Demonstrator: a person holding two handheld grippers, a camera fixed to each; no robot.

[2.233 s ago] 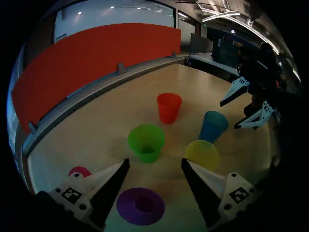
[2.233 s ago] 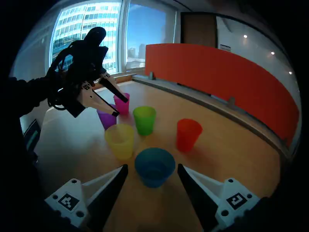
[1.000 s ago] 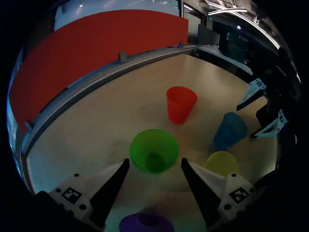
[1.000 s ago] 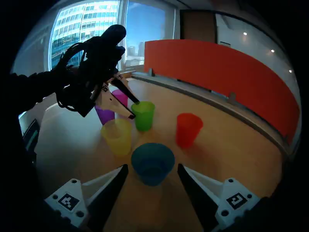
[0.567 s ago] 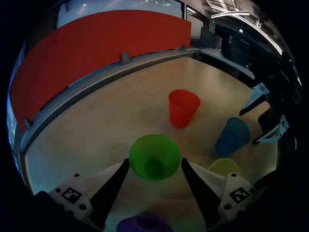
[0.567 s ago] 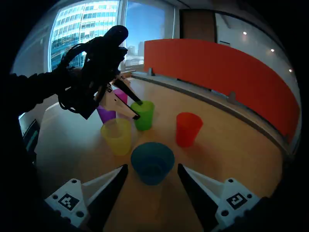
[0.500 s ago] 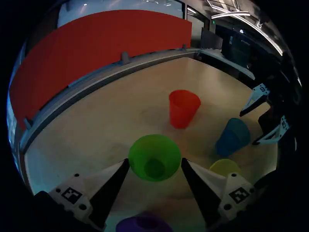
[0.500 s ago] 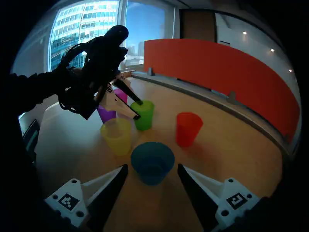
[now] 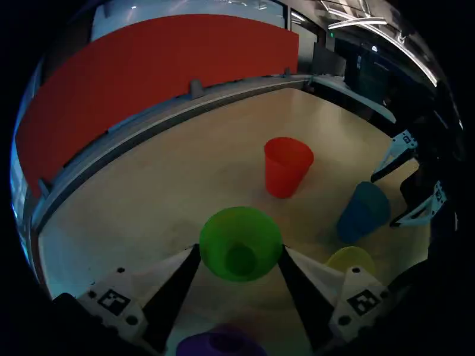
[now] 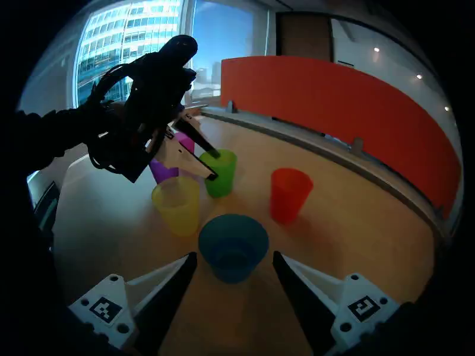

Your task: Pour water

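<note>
Where the green cup (image 9: pixel 240 243) stands: upright on the table (image 9: pixel 148 196), mouth up, straight ahead of the left tool (image 9: pixel 237 252) and between its two fingers.
Left tool: fingers apart, one flanking each side of the green cup high on its wall; whether either touches the plastic cannot be told.
Right tool (image 10: pixel 233 260): fingers apart and holding nothing, aimed at the blue cup (image 10: pixel 233 246), which stands just beyond the tips with a gap on both sides.
Nearer hand: left for green, right for blue.
Other cups: red cup (image 9: pixel 288 166) stands apart, toward the red panel (image 9: pixel 148 71). The yellow cup (image 10: pixel 176 204) sits near both green and blue. The purple cup (image 10: pixel 160 171) and pink cup (image 10: pixel 185 142) lie beyond the left tool in the right gripper view, partly hidden by it.
Water: none can be made out in any cup.
Step in hand, by the look of it: lining up a side grip on the green cup, ahead of any pour.
What the grip turns on: the cup's axis is vertical and its wall narrows downward, so the fingers likely need to close level and square across it, or it may tip.
Risk: the yellow cup, close on the left tool's right side, could be nudged on the lift.
</note>
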